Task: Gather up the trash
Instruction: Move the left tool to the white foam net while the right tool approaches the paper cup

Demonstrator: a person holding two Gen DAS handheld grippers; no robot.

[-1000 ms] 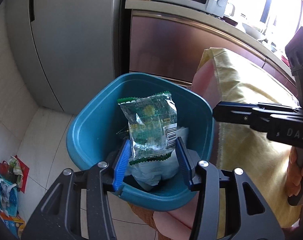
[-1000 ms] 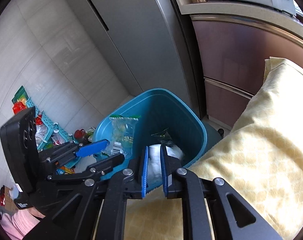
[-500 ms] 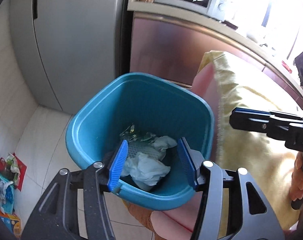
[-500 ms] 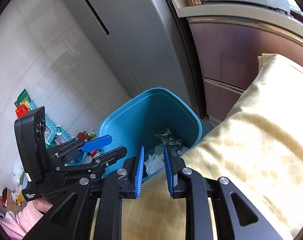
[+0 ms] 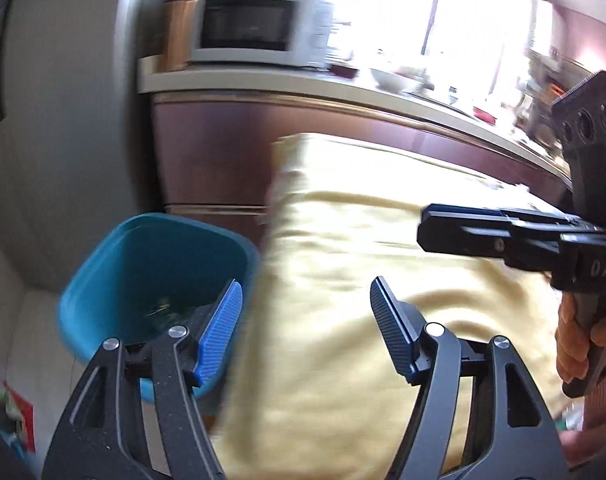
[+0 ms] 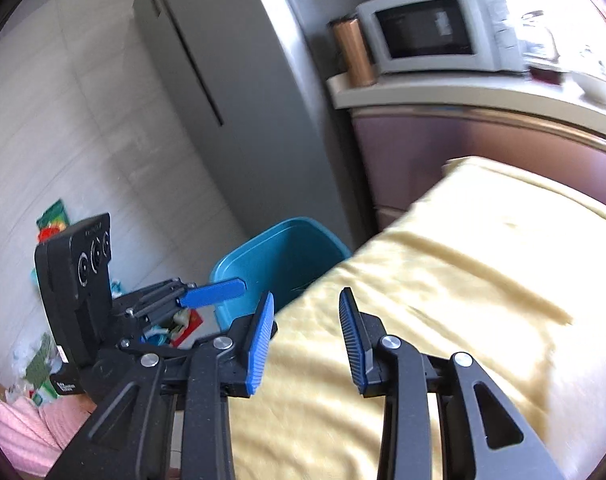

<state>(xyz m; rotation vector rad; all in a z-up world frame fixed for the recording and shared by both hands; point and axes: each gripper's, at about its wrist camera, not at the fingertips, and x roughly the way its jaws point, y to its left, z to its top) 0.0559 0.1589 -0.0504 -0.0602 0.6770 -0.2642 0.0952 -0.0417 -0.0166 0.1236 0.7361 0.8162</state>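
Both claws are empty now: left gripper point(image 5: 307, 334) spread wide, right gripper point(image 6: 305, 344) part open, jaws just been opening. Trash sits in the blue bin point(image 5: 103, 280) at 9 o'clock of the yellow cloth point(image 5: 343, 248). I'd keep them open and sweep the cloth for more before closing.

The teal trash bin point(image 5: 115, 280) sits upright on the floor. Some trash point(image 5: 163, 307) lies at its bottom, pretty blurry.
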